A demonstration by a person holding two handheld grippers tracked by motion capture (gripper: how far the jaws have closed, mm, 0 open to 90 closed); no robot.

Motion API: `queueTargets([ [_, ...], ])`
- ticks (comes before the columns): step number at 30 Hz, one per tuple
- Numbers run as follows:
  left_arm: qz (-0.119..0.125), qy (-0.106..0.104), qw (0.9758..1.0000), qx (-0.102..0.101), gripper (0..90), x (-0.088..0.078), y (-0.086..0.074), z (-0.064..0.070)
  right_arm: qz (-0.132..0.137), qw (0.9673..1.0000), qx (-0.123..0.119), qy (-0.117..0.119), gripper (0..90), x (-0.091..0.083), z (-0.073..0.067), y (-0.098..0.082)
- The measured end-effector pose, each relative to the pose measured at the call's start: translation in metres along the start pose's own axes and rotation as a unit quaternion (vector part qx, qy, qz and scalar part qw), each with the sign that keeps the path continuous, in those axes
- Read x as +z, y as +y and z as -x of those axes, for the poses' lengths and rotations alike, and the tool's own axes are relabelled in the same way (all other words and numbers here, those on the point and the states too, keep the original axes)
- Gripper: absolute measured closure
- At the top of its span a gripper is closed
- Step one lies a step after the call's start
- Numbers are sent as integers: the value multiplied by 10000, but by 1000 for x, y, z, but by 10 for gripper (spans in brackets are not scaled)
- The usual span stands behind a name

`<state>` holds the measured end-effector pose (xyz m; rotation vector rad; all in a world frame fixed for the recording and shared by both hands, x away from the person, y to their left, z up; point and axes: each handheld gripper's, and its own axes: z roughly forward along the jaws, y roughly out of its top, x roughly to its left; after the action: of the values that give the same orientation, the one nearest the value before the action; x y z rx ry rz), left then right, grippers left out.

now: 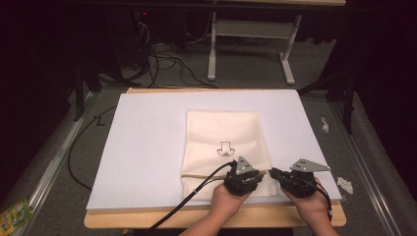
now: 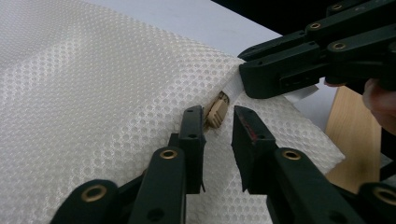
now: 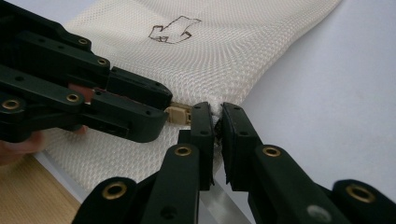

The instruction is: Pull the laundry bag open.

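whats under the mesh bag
The mesh bag lies flat on a white sheet covering the wooden table. What is inside stays hidden; its tan zipper pull shows.

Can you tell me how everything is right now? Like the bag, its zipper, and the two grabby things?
mesh bag: lying flat on the white sheet.
zipper pull: at the bag's corner, between the left jaws, not yet pinched.
left hand-held gripper: open, jaws either side of the pull.
right hand-held gripper: shut on the bag's corner.
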<state>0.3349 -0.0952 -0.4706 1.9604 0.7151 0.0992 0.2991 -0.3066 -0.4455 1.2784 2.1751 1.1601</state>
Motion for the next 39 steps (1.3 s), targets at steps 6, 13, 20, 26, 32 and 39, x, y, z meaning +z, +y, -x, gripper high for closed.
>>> queueTargets([
  [6, 49, -4, 9999, 132, 817, 4, 0, 8, 9, 10000, 11, -7, 850, 0, -1, 1],
  [13, 73, 135, 9998, 155, 868, 6, 0, 9, 18, 10000, 30, -10, 850, 0, 0, 1],
  [20, 109, 112, 9998, 157, 872, 8, 0, 8, 39, 10000, 68, 5, 851, 0, 0, 1],
  [26, 14, -13, 10000, 81, 879, 2, 1, 3, 34, 10000, 11, 22, 853, -1, -2, 1],
  [32, -24, 9, 9999, 112, 879, -6, -2, 0, 57, 10000, -40, -60, 855, -2, -2, 2],
  [39, -107, 134, 9998, -52, 878, -17, -8, -14, 87, 9999, 77, -85, 854, -3, 2, 1],
])
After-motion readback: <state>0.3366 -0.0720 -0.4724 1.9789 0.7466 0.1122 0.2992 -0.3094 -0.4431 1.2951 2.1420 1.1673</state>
